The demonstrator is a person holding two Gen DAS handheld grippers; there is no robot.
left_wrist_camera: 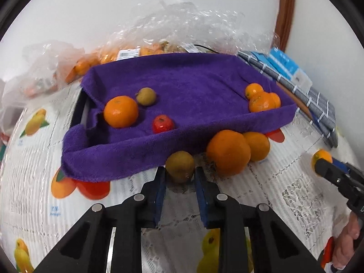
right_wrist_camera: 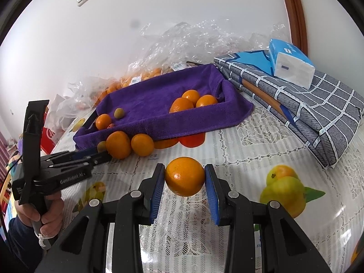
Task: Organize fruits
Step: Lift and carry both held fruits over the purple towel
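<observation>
Jaws of left gripper (left_wrist_camera: 179,177) clamped on small greenish fruit (left_wrist_camera: 180,165) on the desk (left_wrist_camera: 273,195), tray (left_wrist_camera: 118,159) edge just beyond at 12 o'clock. Two loose oranges (left_wrist_camera: 228,151) at 2 o'clock of it. Tray holds orange, green fruit, red fruit at 9 o'clock end; three oranges at 3 o'clock end. Right gripper (right_wrist_camera: 184,177) jaws grasp an orange (right_wrist_camera: 184,176), tray at 11 o'clock.
</observation>
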